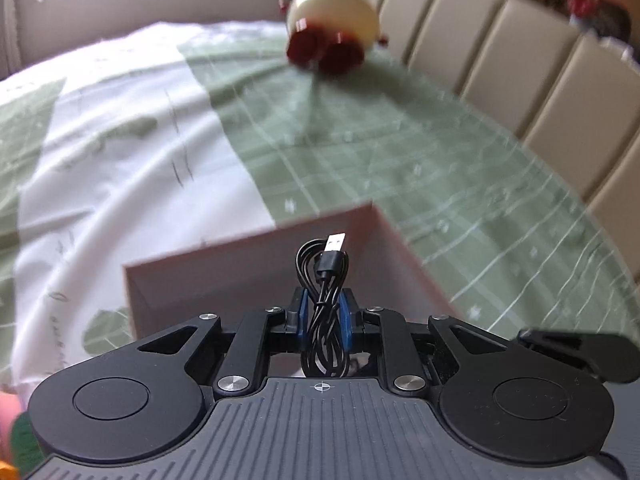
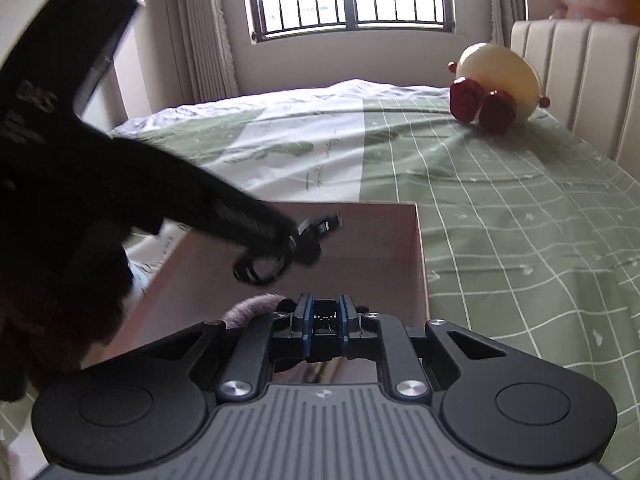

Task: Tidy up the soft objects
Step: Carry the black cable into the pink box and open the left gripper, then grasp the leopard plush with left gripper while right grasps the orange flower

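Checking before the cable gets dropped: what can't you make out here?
- Pink box: floor hidden by both grippers in both wrist views.
- Furry pinkish item: mostly behind the right gripper; identity unclear.
- Cream-and-red plush: motion-blurred in the left view.
- Coiled black cable: lower end hidden.

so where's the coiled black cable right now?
Clamped in the left gripper: the coiled black cable hangs over the pink box on the bed.

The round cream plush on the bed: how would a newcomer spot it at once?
Start at the padded beige headboard and drop to the green checked bedspread at its foot. The round cream plush lies there, apart from the pink box; only it has dark red feet.
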